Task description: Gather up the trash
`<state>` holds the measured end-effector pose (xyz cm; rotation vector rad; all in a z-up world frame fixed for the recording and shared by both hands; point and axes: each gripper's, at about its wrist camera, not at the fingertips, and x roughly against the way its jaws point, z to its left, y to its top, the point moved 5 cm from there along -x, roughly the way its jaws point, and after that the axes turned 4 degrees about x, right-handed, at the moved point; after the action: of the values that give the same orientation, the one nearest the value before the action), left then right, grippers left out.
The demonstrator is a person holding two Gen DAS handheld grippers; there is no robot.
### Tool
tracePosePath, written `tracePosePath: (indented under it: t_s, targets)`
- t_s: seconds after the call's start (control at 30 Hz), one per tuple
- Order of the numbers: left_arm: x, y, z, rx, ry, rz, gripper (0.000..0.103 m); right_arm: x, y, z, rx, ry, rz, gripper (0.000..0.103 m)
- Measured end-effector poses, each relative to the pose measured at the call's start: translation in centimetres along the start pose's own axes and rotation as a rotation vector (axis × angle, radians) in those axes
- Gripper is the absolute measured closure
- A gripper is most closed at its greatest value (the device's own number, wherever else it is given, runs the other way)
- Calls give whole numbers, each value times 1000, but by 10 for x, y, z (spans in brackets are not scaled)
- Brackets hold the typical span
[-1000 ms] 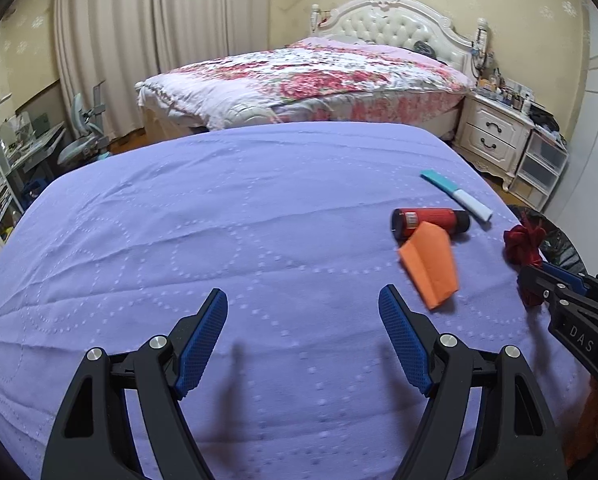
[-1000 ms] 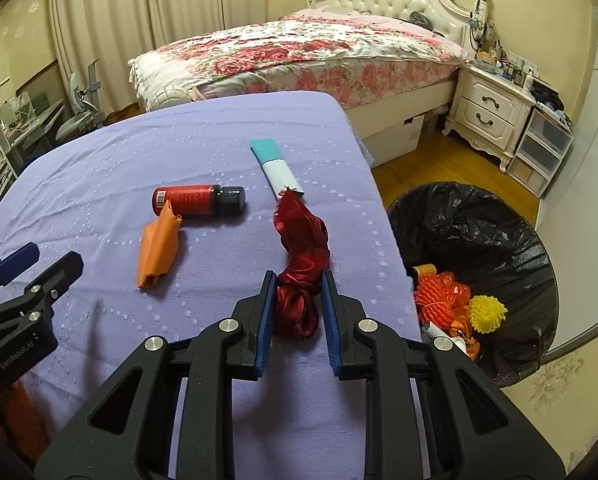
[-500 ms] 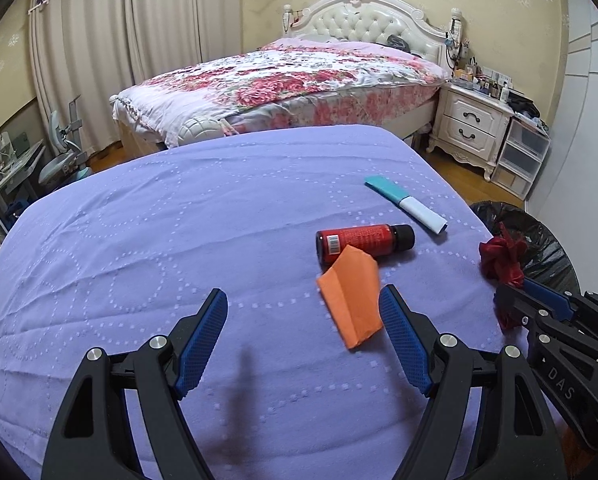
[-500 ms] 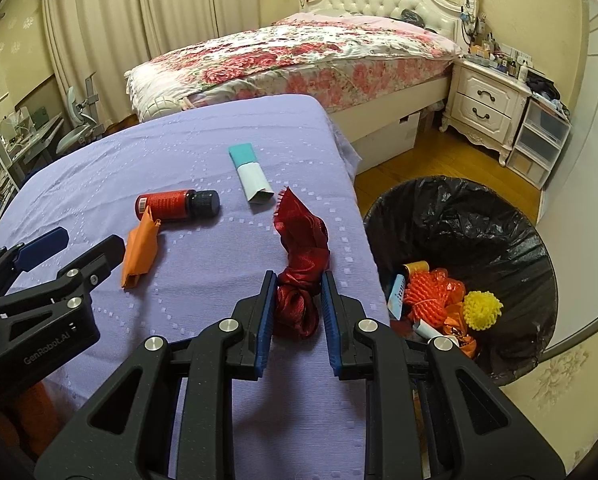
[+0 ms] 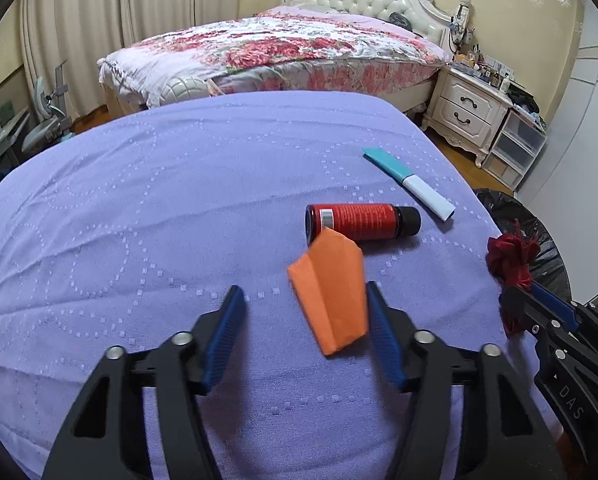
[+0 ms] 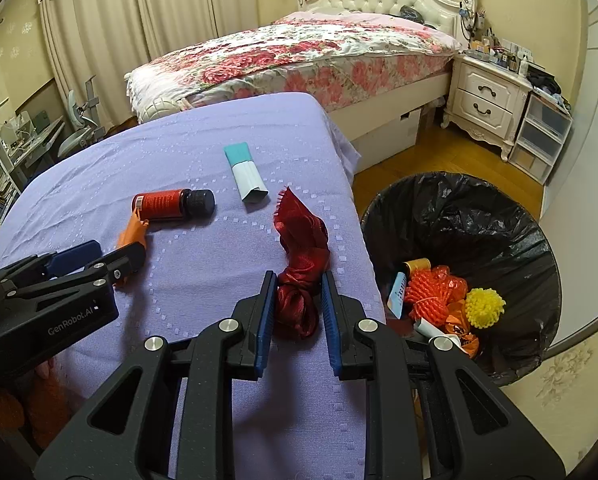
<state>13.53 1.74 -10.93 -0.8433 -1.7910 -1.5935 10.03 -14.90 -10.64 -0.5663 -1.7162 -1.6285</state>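
lying on the purple cloth (image 5: 139, 208), the orange folded paper (image 5: 331, 296) is a creased wedge, one corner touching the red bottle (image 5: 359, 222) with the black cap. the left gripper (image 5: 303, 336) has just been closing its jaws; the paper sits between them, close against the right-side pad, while the other pad stands clear, so nothing is pinched. beyond the bottle lies a teal and white tube (image 5: 409, 184), apart from it.

the right gripper (image 6: 297, 308) is clamped on a crumpled red ribbon (image 6: 301, 248), whose frayed end points up toward the tube, near the cloth's edge.

only the right wrist view looks into the black-lined bin (image 6: 479, 216) beside the table, where orange netting (image 6: 433, 290), a yellow ball (image 6: 484, 307) and small tubes lie. the left wrist view shows just a sliver of the bin behind the ribbon, but shows the paper's whole shape.
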Motion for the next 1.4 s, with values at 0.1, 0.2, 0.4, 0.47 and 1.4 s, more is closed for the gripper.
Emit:
tracePosePath:
  t_s: [0.1, 0.2, 0.4, 0.47, 1.4]
  targets:
    - [2, -2, -2, -16, -2, -8, 63, 0, 0, 0, -1, 1, 0, 81]
    - [3, -4, -3, -29, -5, -15, 71, 0, 0, 0, -1, 1, 0, 81]
    - [8, -6, -2, -27, -28, -24, 73, 0, 0, 0, -1, 1, 0, 81]
    - [10, -6, -2, -24, -33, -27, 73, 0, 0, 0, -2, 1, -1, 81]
    - [41, 13, -79, -129, -169, -126, 73, 33, 13, -65, -81, -115, -65, 81]
